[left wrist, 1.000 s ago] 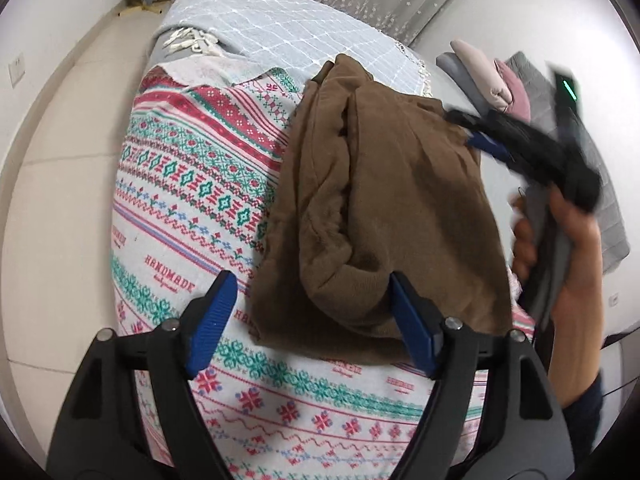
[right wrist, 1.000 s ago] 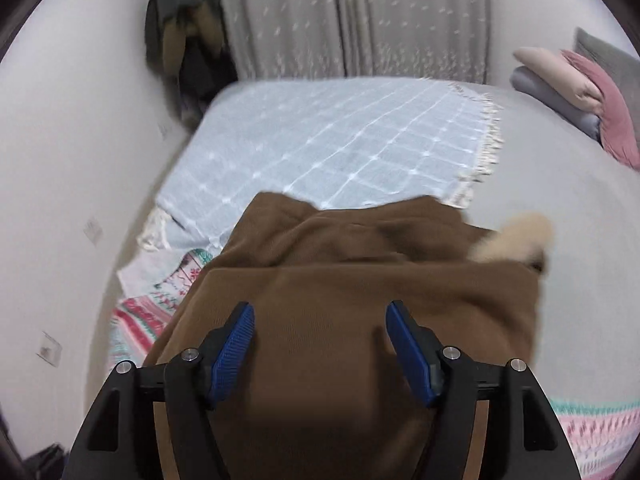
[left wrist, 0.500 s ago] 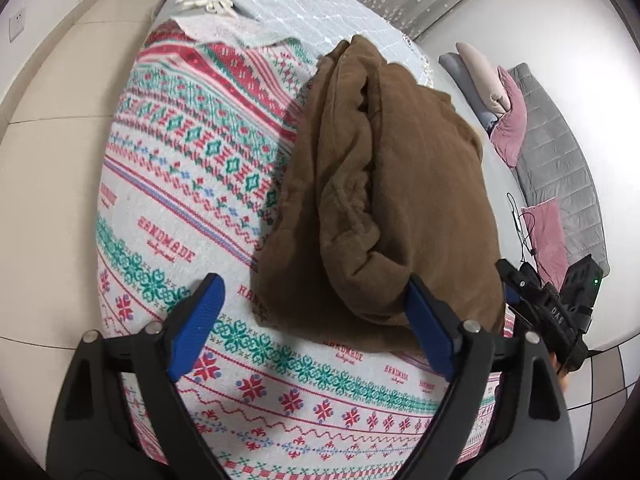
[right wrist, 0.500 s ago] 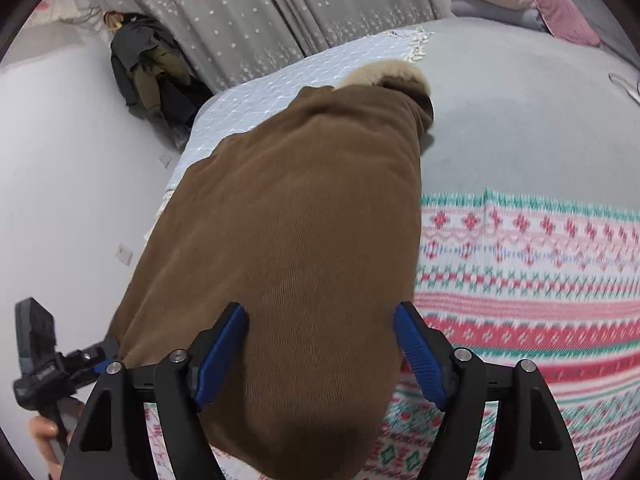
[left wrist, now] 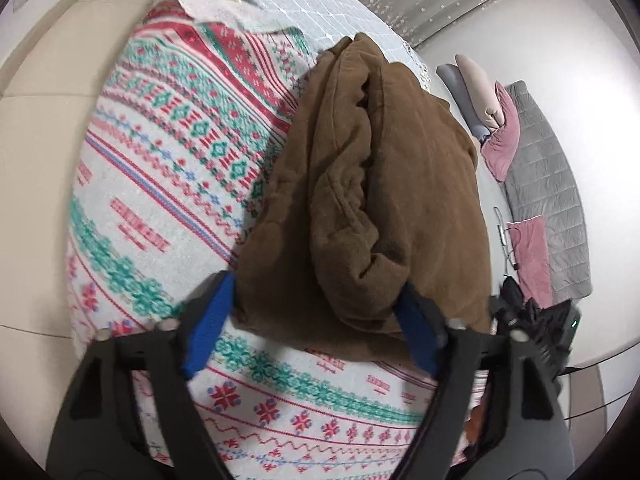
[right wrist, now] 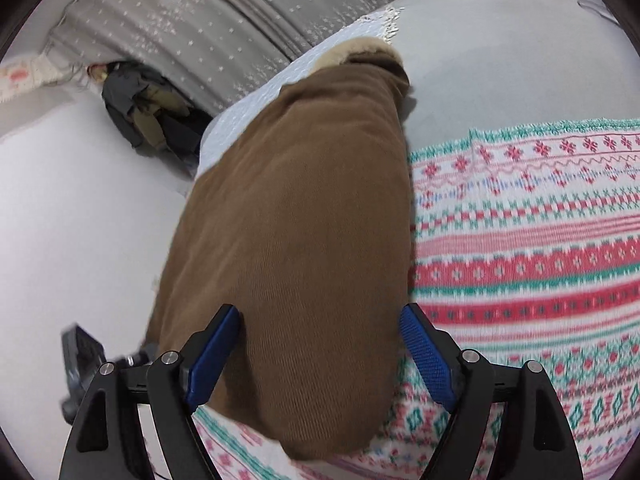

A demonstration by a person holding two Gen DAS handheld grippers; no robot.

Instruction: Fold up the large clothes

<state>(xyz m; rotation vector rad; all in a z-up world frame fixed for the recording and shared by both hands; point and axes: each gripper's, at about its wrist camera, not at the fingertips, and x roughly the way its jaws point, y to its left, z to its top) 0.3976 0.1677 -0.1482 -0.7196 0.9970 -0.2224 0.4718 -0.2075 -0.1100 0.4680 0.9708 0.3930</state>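
A brown corduroy coat (left wrist: 376,192) lies folded in a long bundle on a patterned red, green and white blanket (left wrist: 168,184). Its pale fur collar (right wrist: 352,50) shows at the far end in the right wrist view. My left gripper (left wrist: 316,328) is open, its blue pads either side of the coat's near end. My right gripper (right wrist: 320,356) is open above the coat (right wrist: 296,248) at the opposite side, holding nothing. The right gripper also shows at the lower right of the left wrist view (left wrist: 536,316).
A light blue checked blanket (left wrist: 304,4) lies beyond the patterned one. Folded clothes and pink cushions (left wrist: 492,120) sit by a grey quilt (left wrist: 556,184). Grey curtains (right wrist: 224,28) hang behind; dark clothes (right wrist: 148,108) are piled by the wall.
Both grippers have swung around the coat and closed in on it, so it looms larger. The right hand dropped from beside the coat to the bed's near right edge.
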